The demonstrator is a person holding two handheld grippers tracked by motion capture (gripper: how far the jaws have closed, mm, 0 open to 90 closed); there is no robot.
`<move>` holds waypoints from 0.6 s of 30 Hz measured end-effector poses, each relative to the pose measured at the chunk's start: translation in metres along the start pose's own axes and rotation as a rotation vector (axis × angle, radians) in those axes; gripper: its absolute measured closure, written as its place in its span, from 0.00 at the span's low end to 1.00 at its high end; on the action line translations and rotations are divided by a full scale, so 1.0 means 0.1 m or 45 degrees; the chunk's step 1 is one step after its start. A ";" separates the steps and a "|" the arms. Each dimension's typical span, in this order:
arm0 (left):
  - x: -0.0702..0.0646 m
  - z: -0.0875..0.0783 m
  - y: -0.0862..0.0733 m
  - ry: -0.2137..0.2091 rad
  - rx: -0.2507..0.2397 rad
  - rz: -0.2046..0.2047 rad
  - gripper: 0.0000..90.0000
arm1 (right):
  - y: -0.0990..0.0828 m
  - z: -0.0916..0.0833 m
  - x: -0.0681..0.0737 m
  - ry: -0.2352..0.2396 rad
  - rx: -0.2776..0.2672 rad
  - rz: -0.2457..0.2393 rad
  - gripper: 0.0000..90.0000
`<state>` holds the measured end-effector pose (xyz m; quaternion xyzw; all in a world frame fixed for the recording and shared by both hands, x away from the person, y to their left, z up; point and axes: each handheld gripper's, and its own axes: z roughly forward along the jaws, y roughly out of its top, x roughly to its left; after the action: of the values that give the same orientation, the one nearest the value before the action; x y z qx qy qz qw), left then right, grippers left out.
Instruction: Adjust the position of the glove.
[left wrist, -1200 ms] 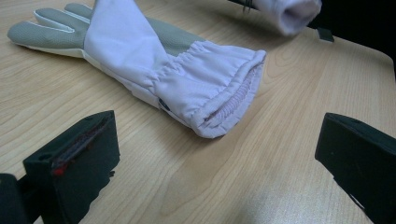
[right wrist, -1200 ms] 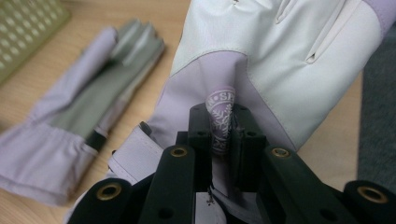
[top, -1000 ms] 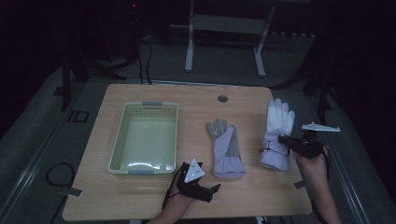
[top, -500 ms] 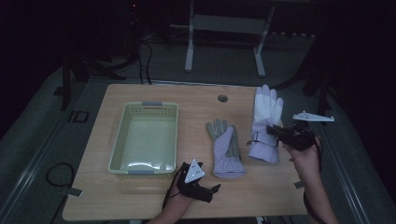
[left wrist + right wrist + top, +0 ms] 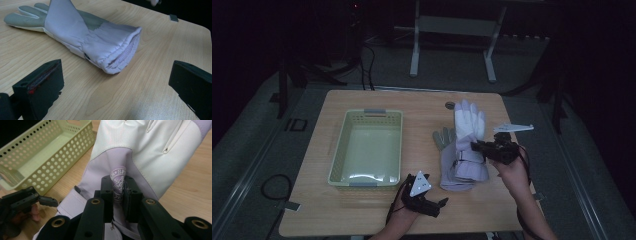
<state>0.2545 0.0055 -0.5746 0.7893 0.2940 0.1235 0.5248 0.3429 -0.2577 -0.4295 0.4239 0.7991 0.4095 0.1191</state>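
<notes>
A white and lilac glove hangs from my right gripper, fingers pointing to the far side. In the right gripper view the jaws are shut on a fold of its lilac fabric with a snowflake label. This glove partly overlaps a second glove, which lies flat on the table with its grey palm up. The second glove's lilac cuff faces my left gripper, which rests open near the front edge. Nothing is between its jaws.
A pale green perforated basket stands empty on the left half of the wooden table. A small round grommet sits near the far edge. Metal stand legs rise behind the table.
My right gripper has carried the white and lilac glove leftward, from the table's right side until it overlaps the lying glove. The left gripper has stayed put.
</notes>
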 end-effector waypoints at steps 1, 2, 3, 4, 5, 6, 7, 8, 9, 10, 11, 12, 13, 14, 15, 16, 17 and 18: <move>0.00 0.00 0.00 -0.001 0.000 0.002 0.00 | -0.01 0.04 0.02 -0.001 0.013 -0.003 0.89; 0.00 0.00 0.00 0.000 0.000 0.003 0.00 | -0.02 0.08 0.04 0.001 0.020 -0.011 0.89; 0.00 0.00 0.00 -0.001 0.000 0.003 0.00 | -0.04 0.12 0.05 0.003 0.028 -0.006 0.89; 0.00 0.00 0.00 -0.002 -0.001 0.002 0.00 | -0.05 0.16 0.06 0.009 0.038 0.002 0.89; 0.00 0.00 0.00 -0.003 0.000 0.000 0.00 | -0.07 0.20 0.06 0.015 0.047 0.011 0.89; 0.00 0.00 0.00 -0.003 0.001 -0.001 0.00 | -0.08 0.24 0.06 0.018 0.061 0.013 0.89; 0.00 0.00 0.00 -0.003 0.001 -0.001 0.00 | -0.08 0.24 0.06 0.018 0.061 0.013 0.89; 0.00 0.00 0.00 -0.004 0.000 -0.001 0.00 | -0.10 0.28 0.07 0.019 0.073 0.023 0.89; 0.00 0.00 0.00 -0.004 0.000 -0.002 0.00 | -0.13 0.36 0.08 0.012 0.096 0.024 0.89; 0.00 0.00 0.00 -0.003 0.000 -0.001 0.00 | -0.14 0.40 0.08 0.008 0.105 0.021 0.89; 0.00 0.00 0.00 -0.003 -0.001 -0.001 0.00 | -0.16 0.43 0.08 0.002 0.112 0.026 0.89; 0.00 0.00 0.00 -0.004 -0.002 -0.001 0.00 | -0.17 0.47 0.08 -0.003 0.121 0.030 0.89; 0.00 0.00 0.00 -0.004 -0.002 -0.001 0.00 | -0.18 0.51 0.08 -0.004 0.135 0.034 0.89; 0.00 0.00 0.00 -0.005 -0.001 -0.002 0.00 | -0.19 0.54 0.07 -0.004 0.138 0.041 0.89; 0.00 0.00 0.00 -0.005 0.000 -0.002 0.00 | -0.20 0.57 0.06 -0.005 0.147 0.046 0.89; 0.00 0.00 0.00 -0.006 -0.002 -0.003 0.00 | -0.21 0.60 0.06 -0.011 0.154 0.048 0.89; 0.00 0.00 0.00 -0.011 0.000 -0.004 0.00 | -0.21 0.63 0.05 -0.016 0.160 0.050 0.89; 0.01 0.00 0.00 -0.018 0.000 -0.008 0.00 | -0.22 0.65 0.04 -0.030 0.162 0.057 0.89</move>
<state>0.2550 0.0056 -0.5748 0.7892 0.2926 0.1163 0.5273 0.3626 -0.2253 -0.4867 0.4530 0.8123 0.3555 0.0923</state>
